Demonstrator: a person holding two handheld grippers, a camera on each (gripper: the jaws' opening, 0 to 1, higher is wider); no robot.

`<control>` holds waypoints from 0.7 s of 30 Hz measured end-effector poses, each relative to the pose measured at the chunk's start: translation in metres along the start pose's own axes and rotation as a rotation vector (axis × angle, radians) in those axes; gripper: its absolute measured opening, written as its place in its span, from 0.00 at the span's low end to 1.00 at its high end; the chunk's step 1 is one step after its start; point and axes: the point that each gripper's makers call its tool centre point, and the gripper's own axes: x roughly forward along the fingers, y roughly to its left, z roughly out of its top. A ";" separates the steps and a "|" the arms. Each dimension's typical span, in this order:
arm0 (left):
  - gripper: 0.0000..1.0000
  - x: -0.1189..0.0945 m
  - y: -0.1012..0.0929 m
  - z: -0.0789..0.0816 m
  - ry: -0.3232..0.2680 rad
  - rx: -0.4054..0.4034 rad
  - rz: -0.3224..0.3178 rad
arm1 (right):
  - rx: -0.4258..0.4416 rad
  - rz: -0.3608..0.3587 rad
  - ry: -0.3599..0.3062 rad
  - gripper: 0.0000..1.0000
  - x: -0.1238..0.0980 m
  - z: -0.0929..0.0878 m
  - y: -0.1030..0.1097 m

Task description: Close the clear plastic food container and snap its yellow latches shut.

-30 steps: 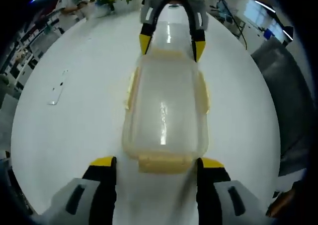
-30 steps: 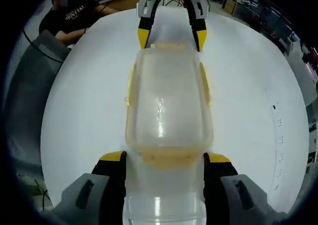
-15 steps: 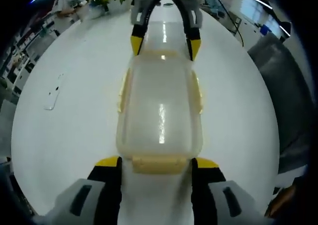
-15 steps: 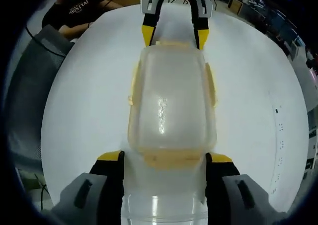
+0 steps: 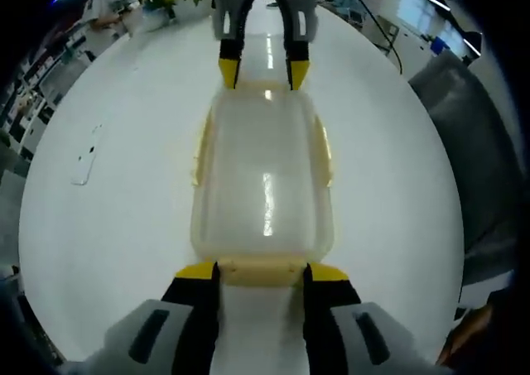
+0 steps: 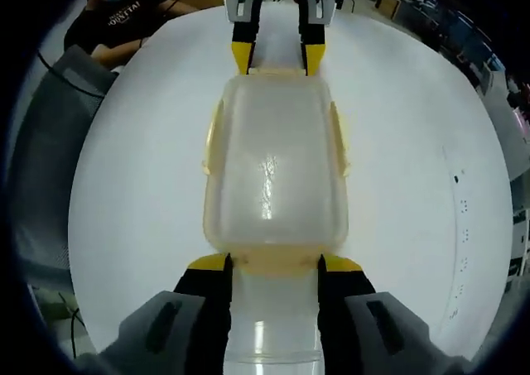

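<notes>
Squarely between the two claws, the clear container (image 5: pixel 263 180) sits on the white table (image 5: pixel 124 209) with its lid on. At one short end the left claw (image 5: pixel 261 269) brackets the yellow latch (image 5: pixel 262 271), jaws parted and not clamped. Opposite it, the right claw (image 6: pixel 274 263) stands likewise around the other end latch (image 6: pixel 276 260), open. A phone (image 5: pixel 86 154) lies well apart on the table.

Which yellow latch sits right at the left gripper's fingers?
The short-end latch, lying between the left gripper fingertips; the long-side latches sit farther up the container.
</notes>
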 end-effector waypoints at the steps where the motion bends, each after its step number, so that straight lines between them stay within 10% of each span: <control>1: 0.34 0.000 0.000 0.000 -0.001 -0.001 0.000 | -0.002 0.000 0.002 0.37 0.000 0.000 0.000; 21: 0.34 -0.016 -0.010 -0.014 0.082 -0.030 -0.007 | -0.035 0.004 -0.028 0.36 -0.014 0.015 0.010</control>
